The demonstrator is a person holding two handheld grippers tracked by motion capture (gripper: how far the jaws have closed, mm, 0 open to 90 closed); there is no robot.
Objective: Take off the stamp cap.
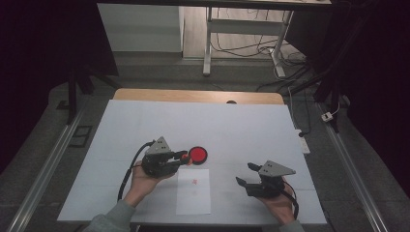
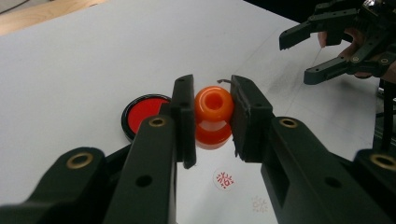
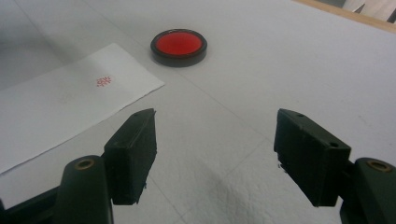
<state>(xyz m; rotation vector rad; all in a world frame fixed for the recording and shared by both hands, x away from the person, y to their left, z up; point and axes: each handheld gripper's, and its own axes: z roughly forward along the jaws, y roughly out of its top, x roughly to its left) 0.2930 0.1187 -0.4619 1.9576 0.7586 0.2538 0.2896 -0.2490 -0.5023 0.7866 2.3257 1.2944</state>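
Observation:
My left gripper (image 1: 183, 157) is shut on a small orange stamp with a round knob (image 2: 214, 114), held just above the white table. A round red ink pad in a black rim (image 1: 197, 154) (image 2: 142, 114) (image 3: 179, 45) lies right beside the jaws. Below the stamp lies a white sheet of paper (image 1: 193, 193) (image 3: 70, 102) bearing a red stamp mark (image 2: 223, 179) (image 3: 103, 81). My right gripper (image 1: 245, 173) (image 3: 215, 140) hovers open to the right of the sheet, nothing between its jaws. It is also in the left gripper view (image 2: 295, 59), far right.
The white table cover (image 1: 241, 130) ends in a wooden edge (image 1: 193, 95) at the back. Behind it stand desk legs (image 1: 208, 43) and loose cables (image 1: 290, 87) on the floor. Metal rails (image 1: 43, 174) run along both sides.

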